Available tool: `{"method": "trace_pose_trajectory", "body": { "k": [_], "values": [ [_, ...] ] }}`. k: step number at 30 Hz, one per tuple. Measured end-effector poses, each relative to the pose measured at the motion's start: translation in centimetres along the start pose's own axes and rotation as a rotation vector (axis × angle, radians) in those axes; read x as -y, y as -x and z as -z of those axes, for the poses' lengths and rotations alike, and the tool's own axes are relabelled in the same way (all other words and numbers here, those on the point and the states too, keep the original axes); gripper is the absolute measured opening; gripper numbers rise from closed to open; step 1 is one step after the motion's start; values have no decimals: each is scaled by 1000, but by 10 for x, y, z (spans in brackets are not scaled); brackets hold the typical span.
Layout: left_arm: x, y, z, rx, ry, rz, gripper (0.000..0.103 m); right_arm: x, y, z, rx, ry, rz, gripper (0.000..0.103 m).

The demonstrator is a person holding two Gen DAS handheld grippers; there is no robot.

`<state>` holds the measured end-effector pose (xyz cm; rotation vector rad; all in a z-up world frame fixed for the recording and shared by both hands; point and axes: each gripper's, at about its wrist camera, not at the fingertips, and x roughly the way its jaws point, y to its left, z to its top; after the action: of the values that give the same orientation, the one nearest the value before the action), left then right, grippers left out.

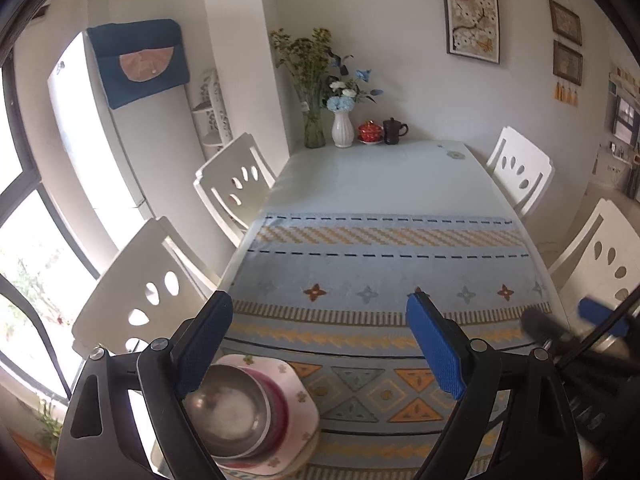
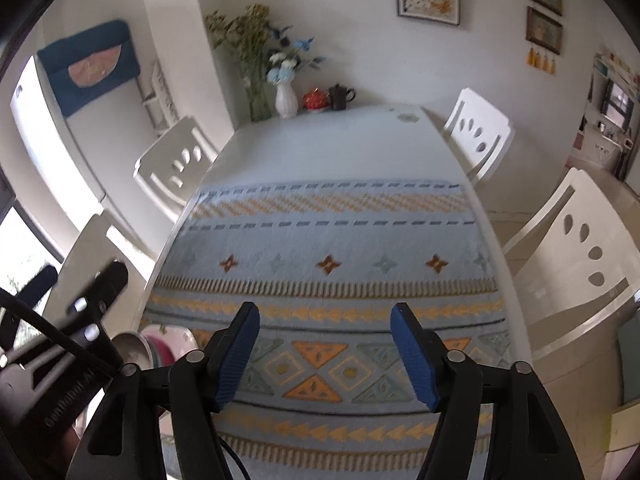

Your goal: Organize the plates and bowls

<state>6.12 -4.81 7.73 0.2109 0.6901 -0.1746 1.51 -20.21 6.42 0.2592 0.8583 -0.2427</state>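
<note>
A stack of dishes sits at the near left corner of the table: a steel bowl nested in a pink bowl on a floral square plate. The stack also shows in the right wrist view, steel bowl and pink bowl. My left gripper is open and empty above the patterned mat, its left finger just over the stack. My right gripper is open and empty above the mat, to the right of the stack. The right gripper shows blurred in the left wrist view.
A patterned blue mat covers the near half of the white table. Two vases, a red lidded cup and a dark mug stand at the far edge. White chairs flank both sides.
</note>
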Motion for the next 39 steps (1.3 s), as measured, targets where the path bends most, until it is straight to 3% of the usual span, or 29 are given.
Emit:
{"method": "trace_pose_trajectory", "body": {
  "k": [6,11,19,39],
  "values": [
    [34,-3,-6,-37,-58,32,88,36,9,-19,28,-68,-8,74],
    [49,0,-15,-12,-24,57,88,57,13,-25,46,-75,16,75],
    [65,-12,-4,-56,9,65,88,78,-10,-19,-19,-45,23,76],
    [72,-26,5,-98,1,19,88,82,-35,-2,-94,-15,11,76]
  ]
}}
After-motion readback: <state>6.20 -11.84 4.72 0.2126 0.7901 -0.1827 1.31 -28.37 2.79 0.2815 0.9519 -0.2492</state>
